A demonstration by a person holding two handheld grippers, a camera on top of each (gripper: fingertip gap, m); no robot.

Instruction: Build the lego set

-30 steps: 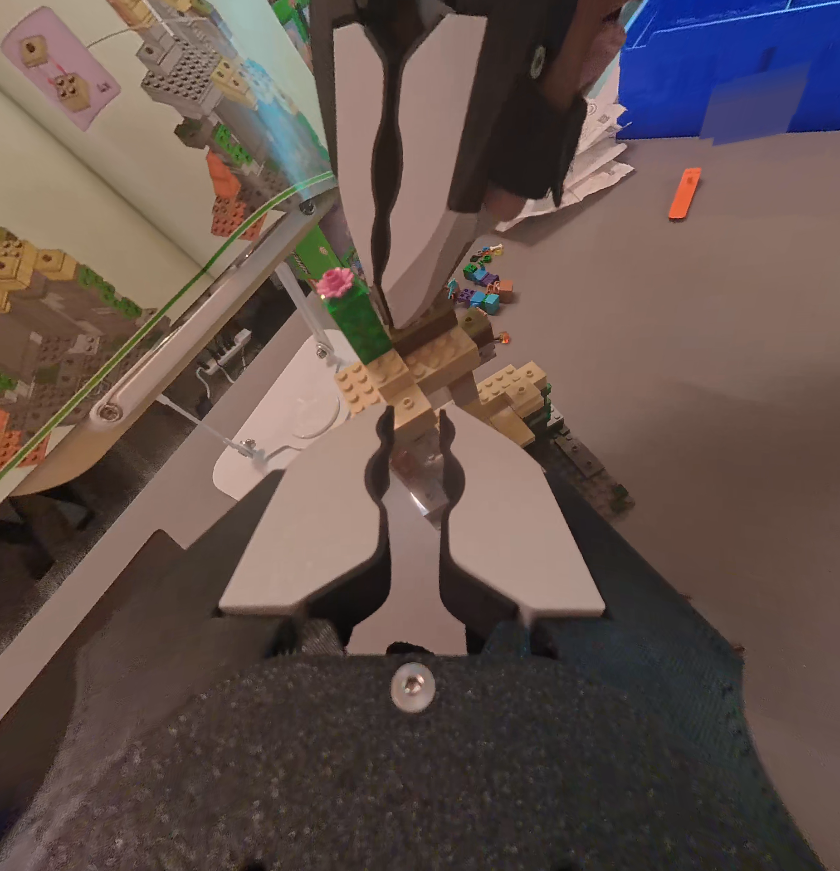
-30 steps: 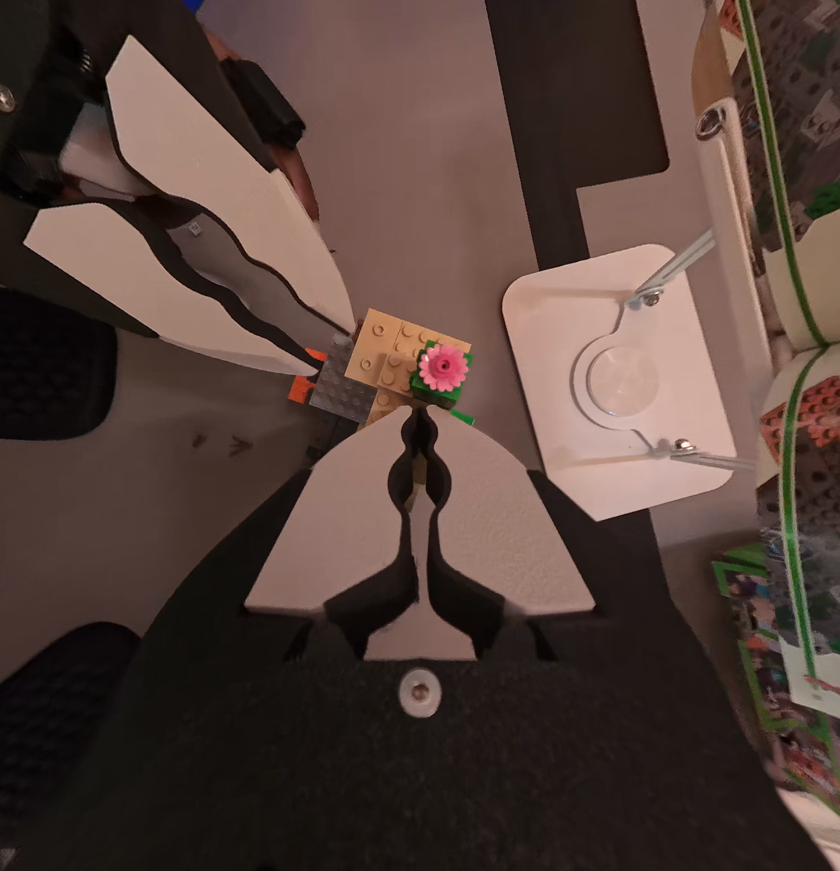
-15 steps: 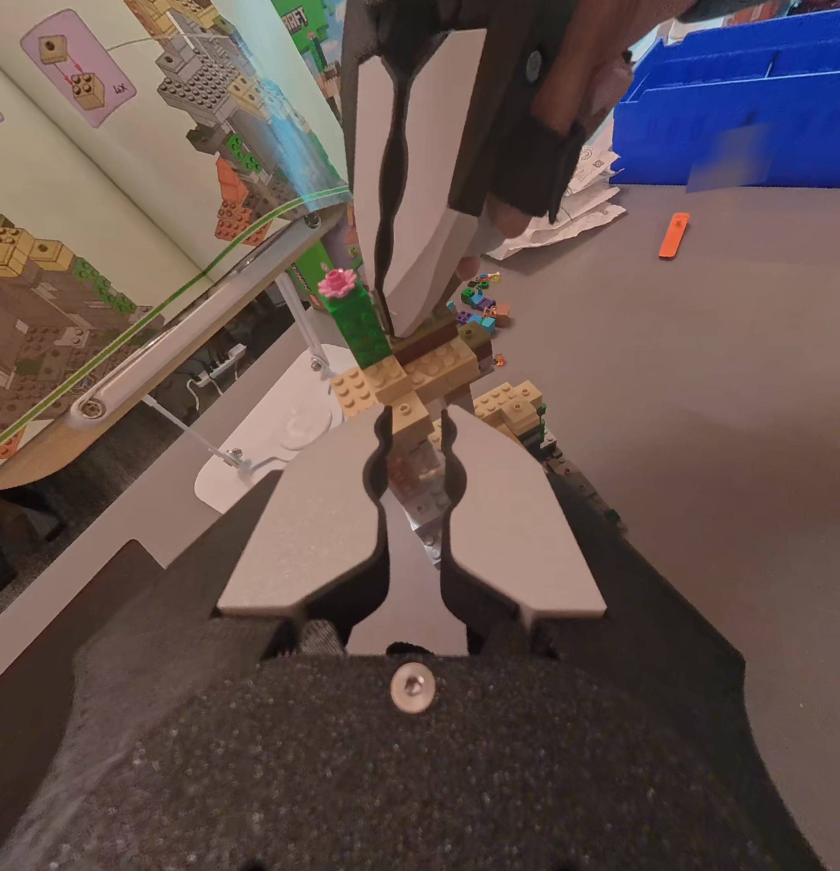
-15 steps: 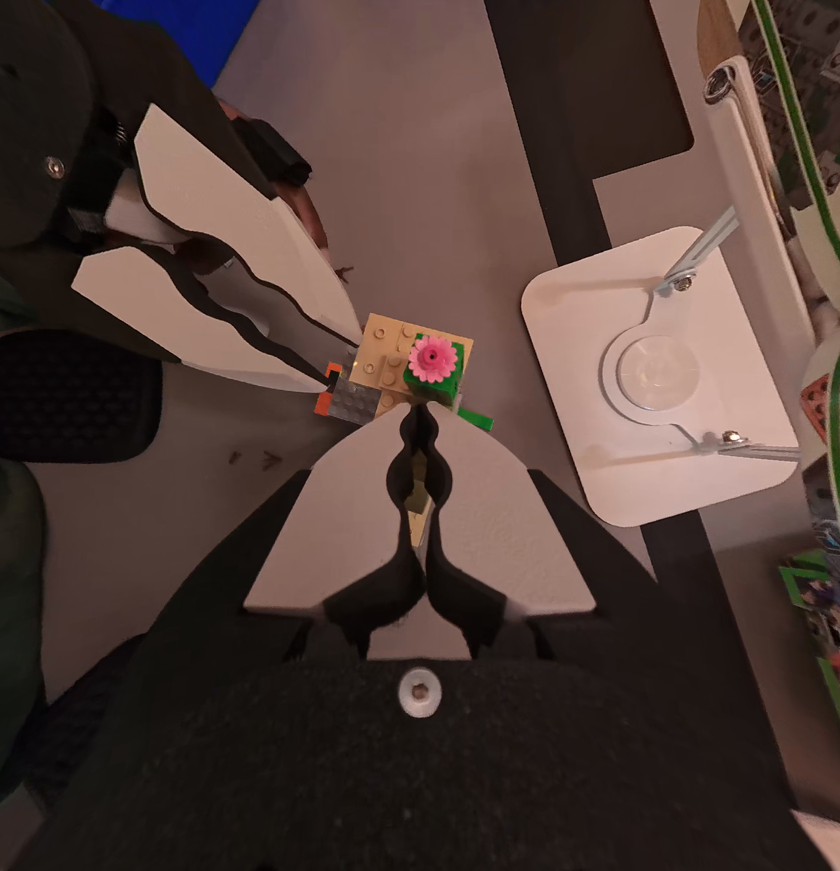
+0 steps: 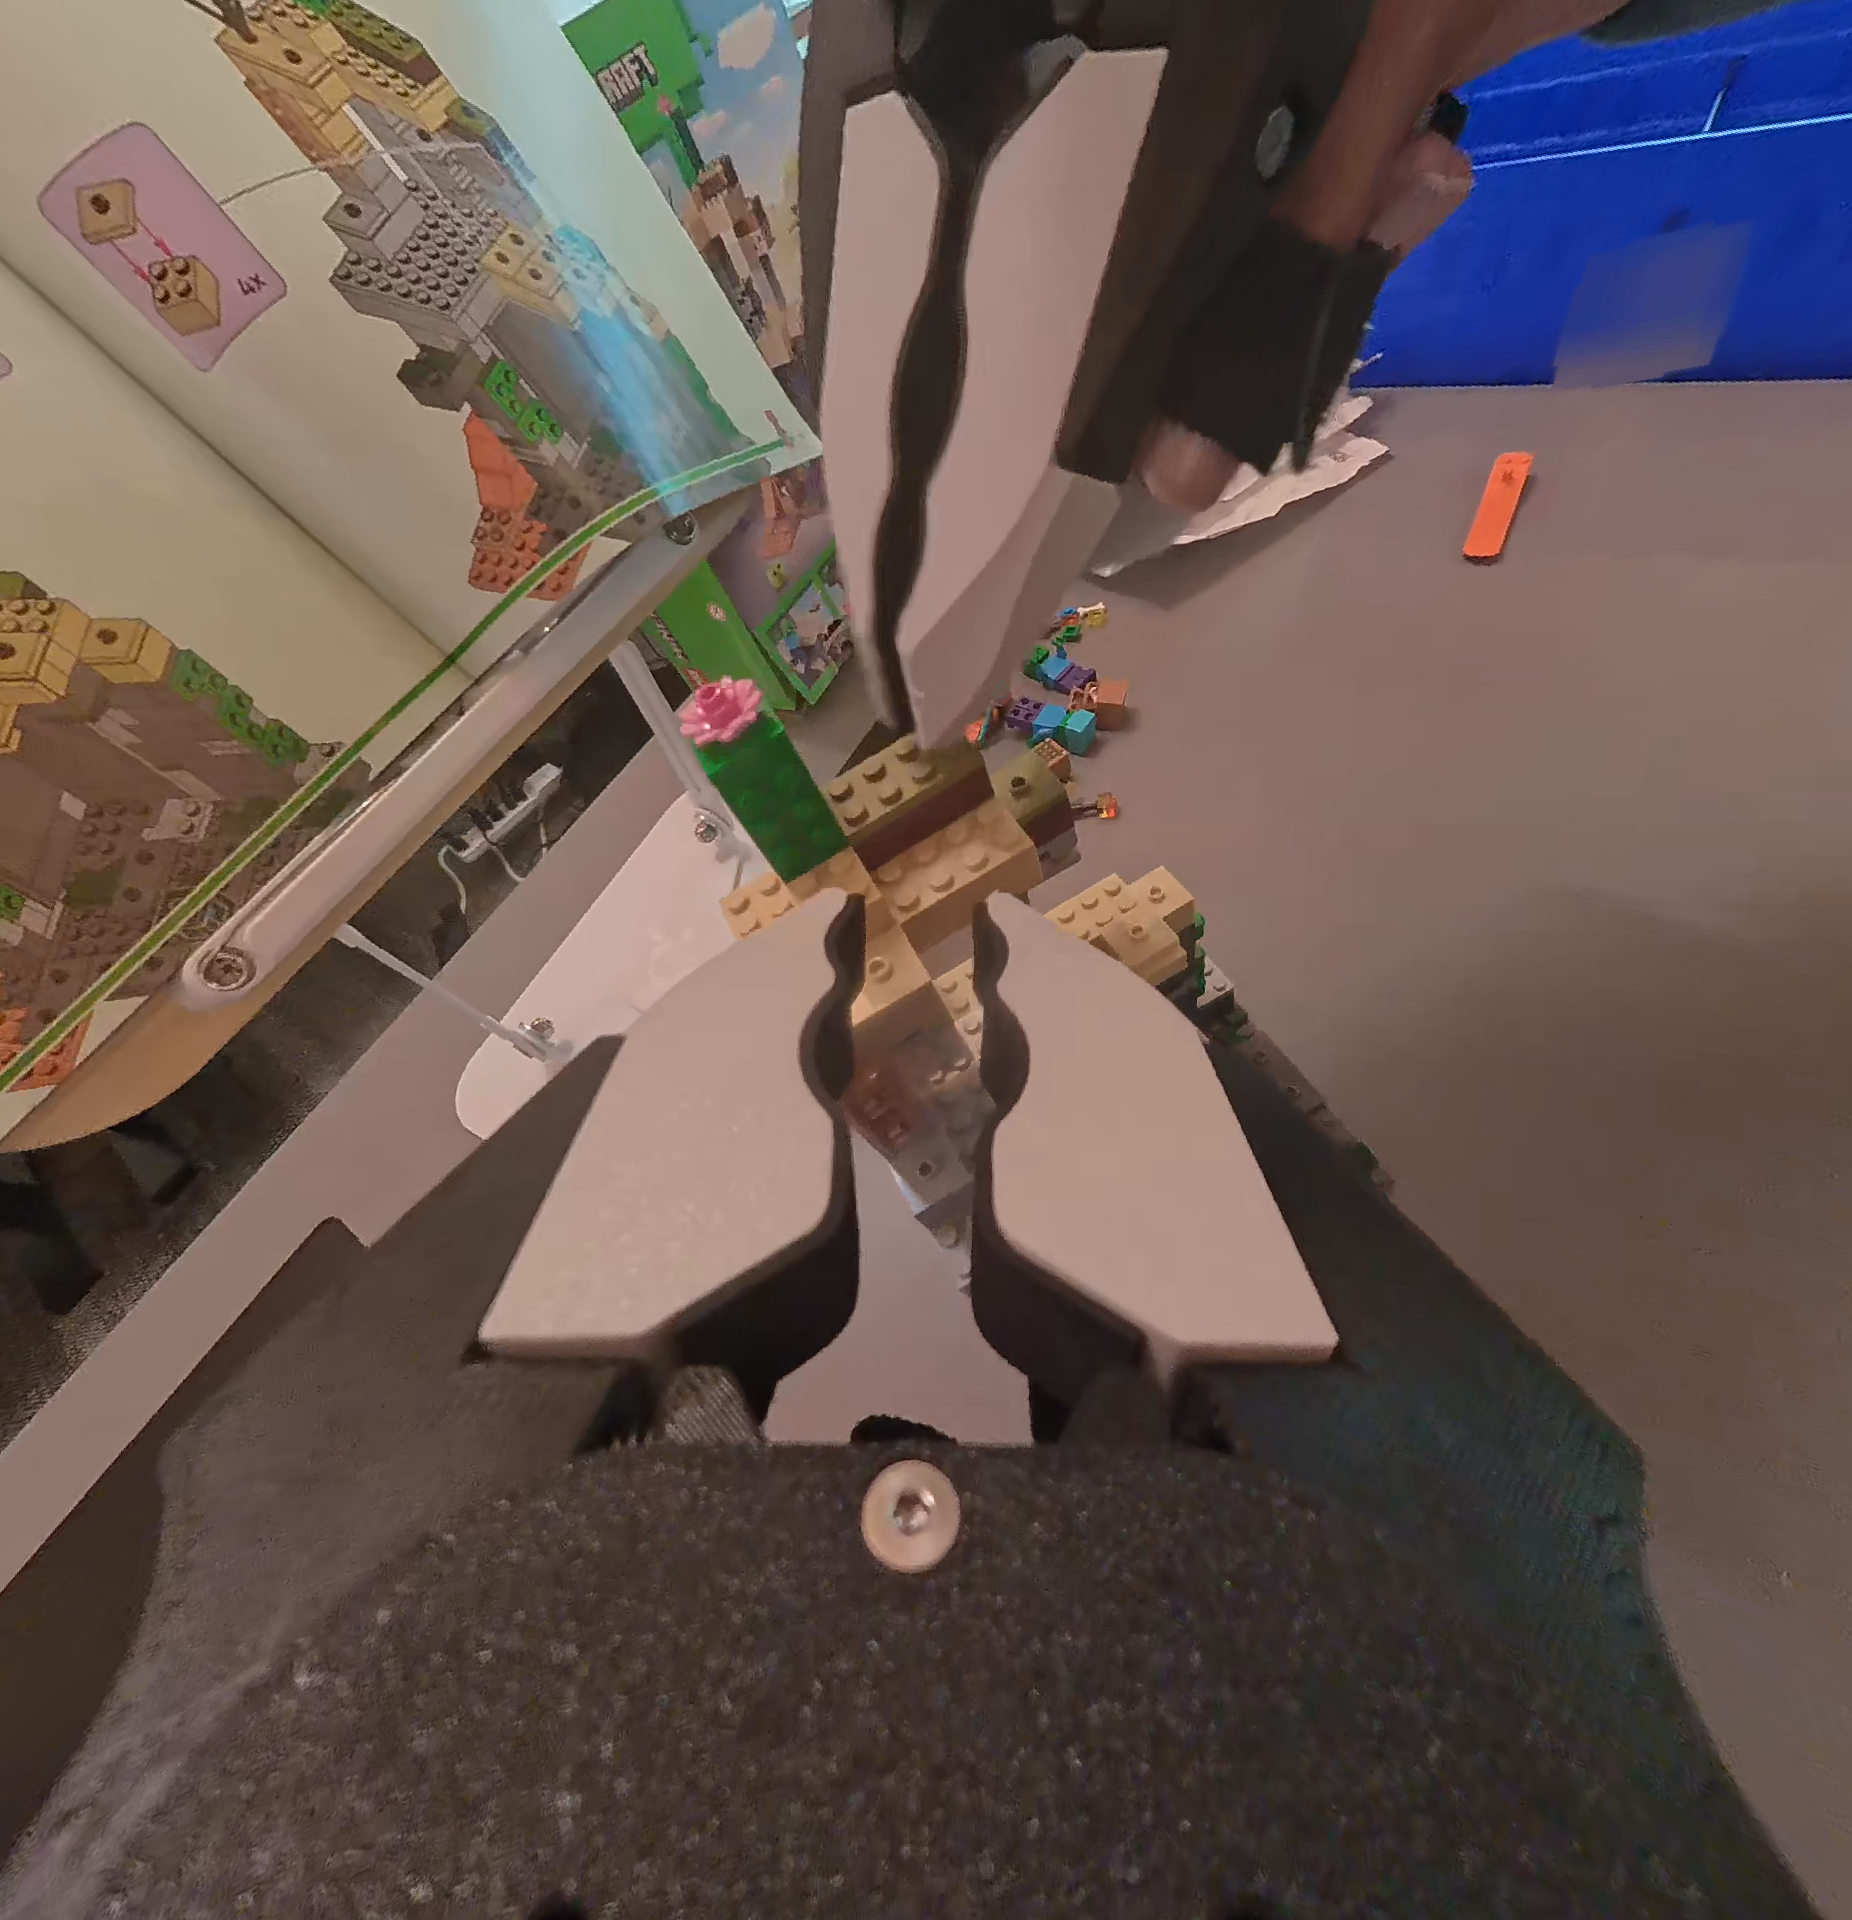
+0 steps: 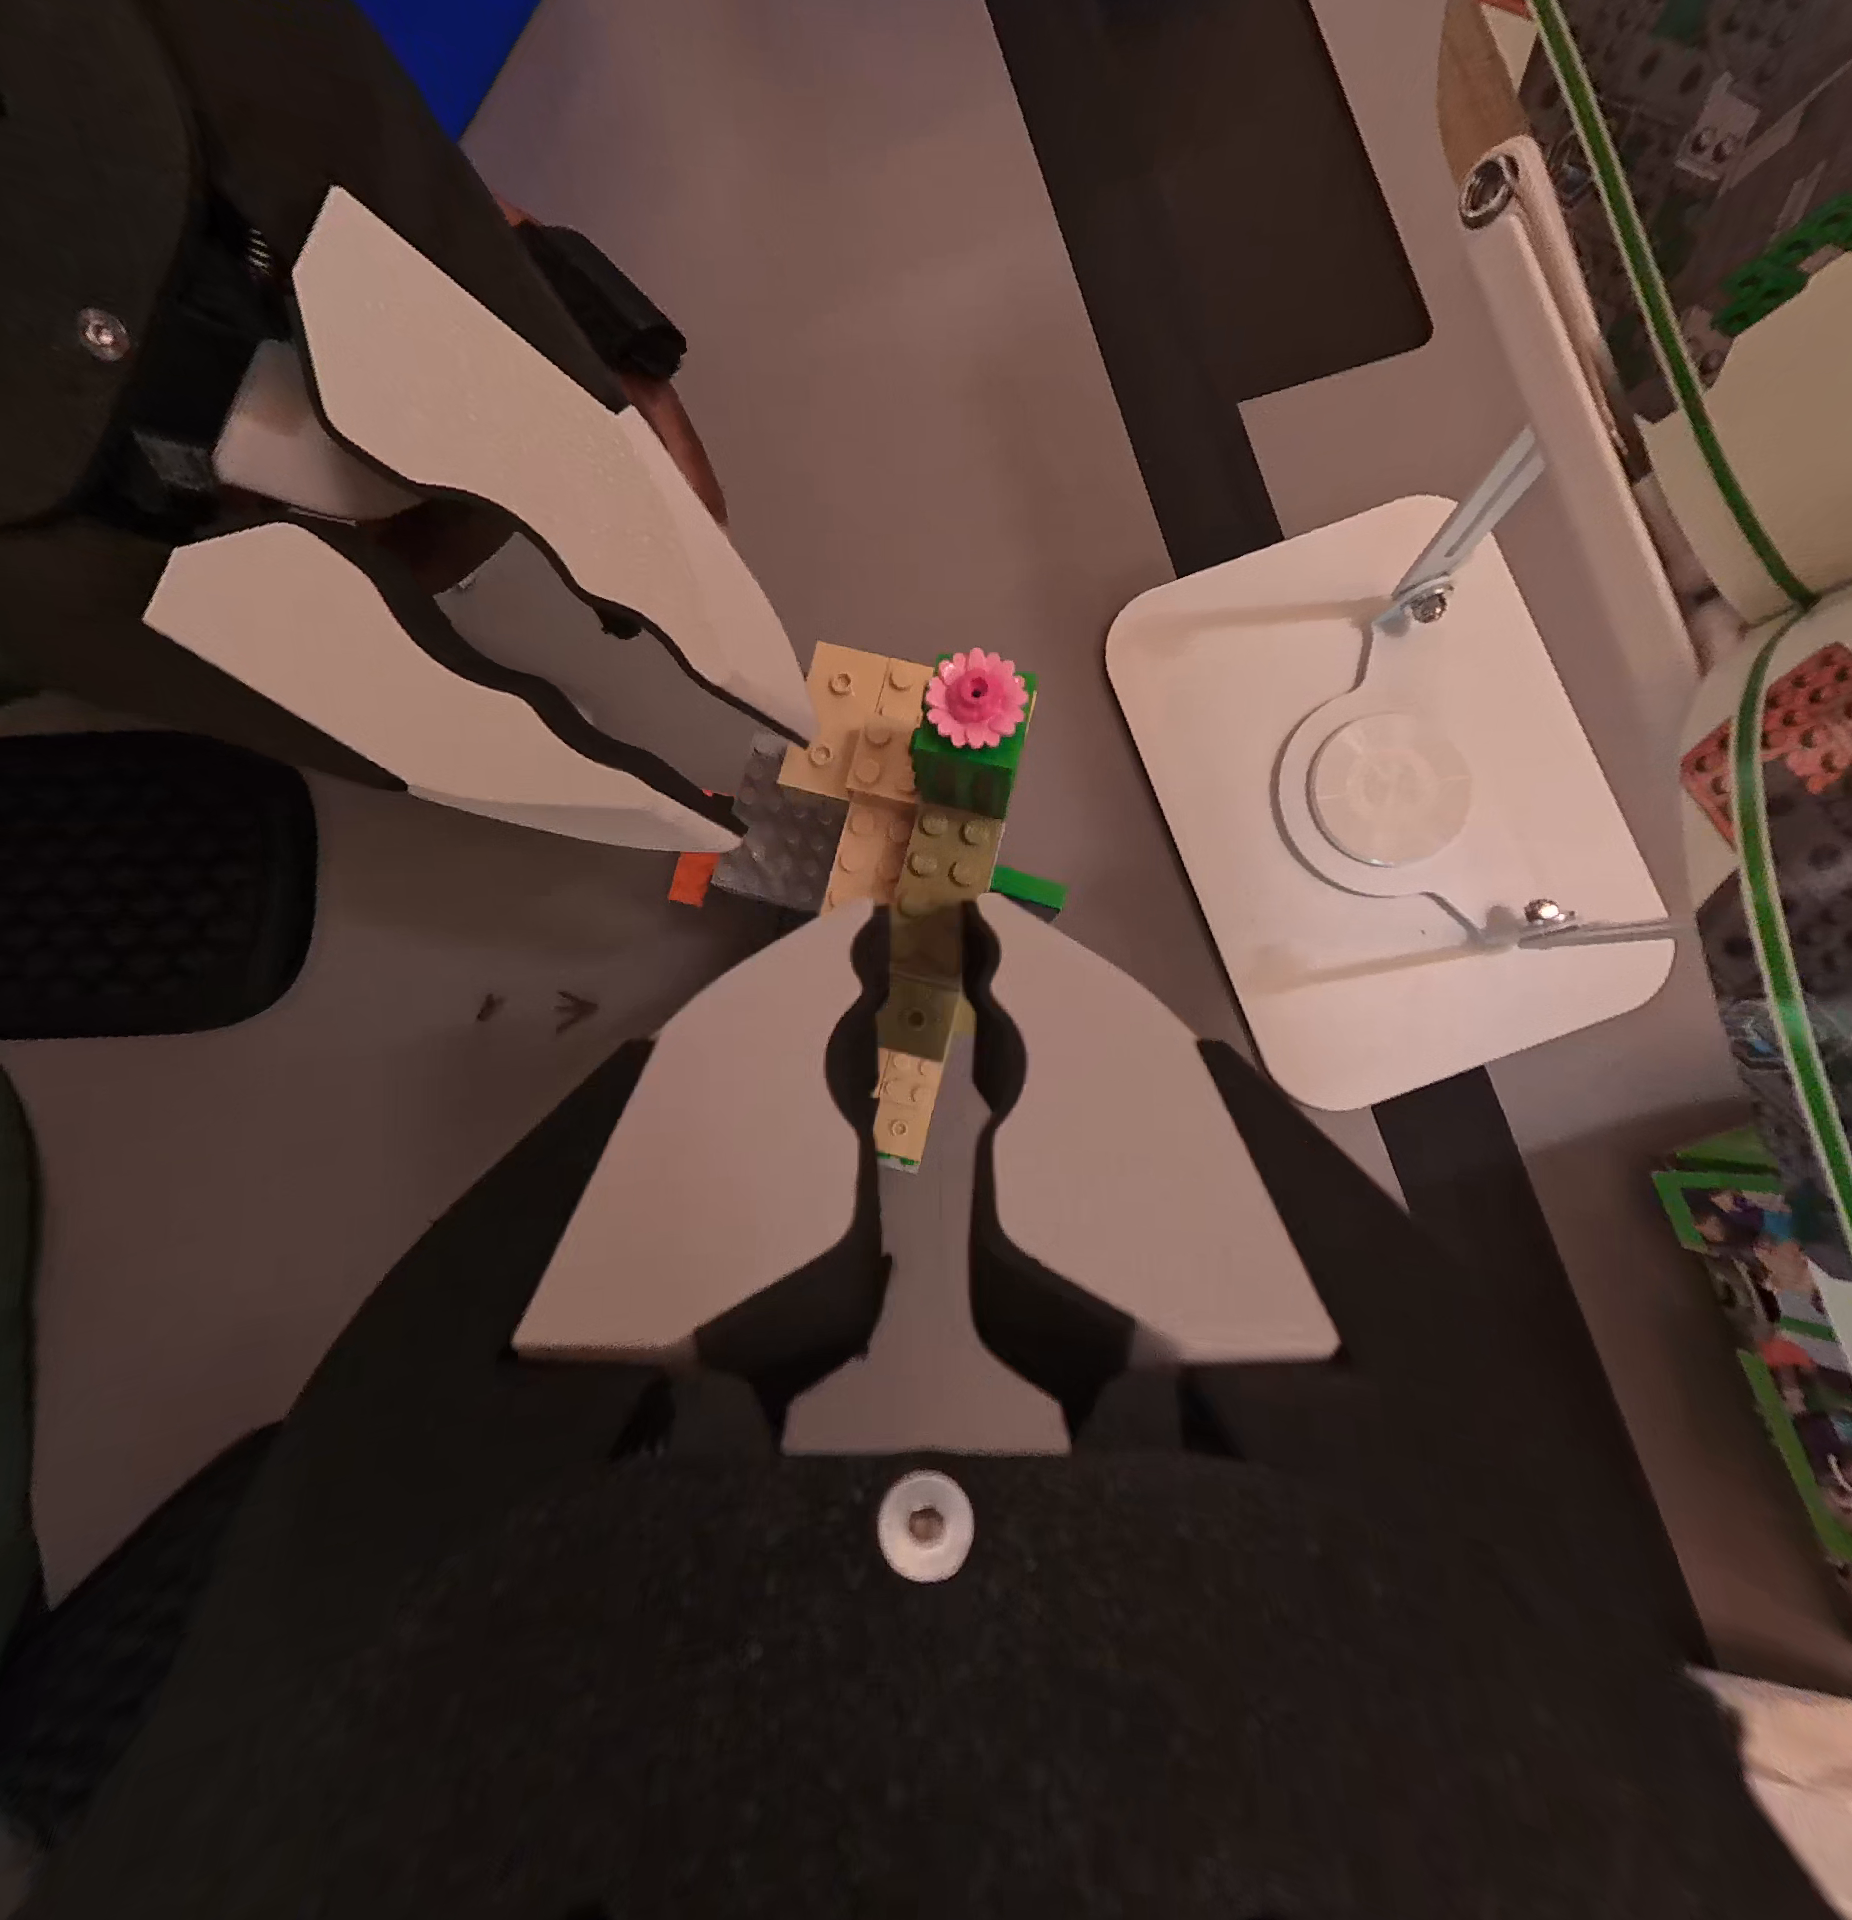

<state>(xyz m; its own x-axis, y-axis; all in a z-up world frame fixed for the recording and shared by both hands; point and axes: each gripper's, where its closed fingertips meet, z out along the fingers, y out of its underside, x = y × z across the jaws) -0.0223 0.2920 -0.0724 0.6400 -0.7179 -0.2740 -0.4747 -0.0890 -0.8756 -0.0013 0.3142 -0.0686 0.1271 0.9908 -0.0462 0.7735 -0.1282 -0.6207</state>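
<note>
A small lego build (image 5: 932, 862) of tan, grey and brown bricks carries a green block topped by a pink flower (image 5: 722, 710). My left gripper (image 5: 917, 906) is shut on the build's near end and holds it above the grey table. In the right wrist view the build (image 6: 870, 769) and flower (image 6: 976, 698) show from above, with the left gripper (image 6: 771, 779) clamping its grey edge. My right gripper (image 6: 919, 906) stands slightly open over an olive brick (image 6: 943, 852) on top of the build. In the left wrist view its tips (image 5: 906, 722) sit at the olive brick (image 5: 901, 774).
An open instruction booklet (image 5: 278, 416) leans on a stand with a white base (image 6: 1379, 790) at the left table edge. Another tan sub-build (image 5: 1130, 914), loose small pieces (image 5: 1067, 707), an orange separator tool (image 5: 1498, 504), papers and a blue bin (image 5: 1628, 208) lie beyond. My left and right fingertips are right by each other.
The right gripper's jaws have parted a little, and the olive brick now shows between them on the build. The left gripper keeps its hold; both views shifted slightly.
</note>
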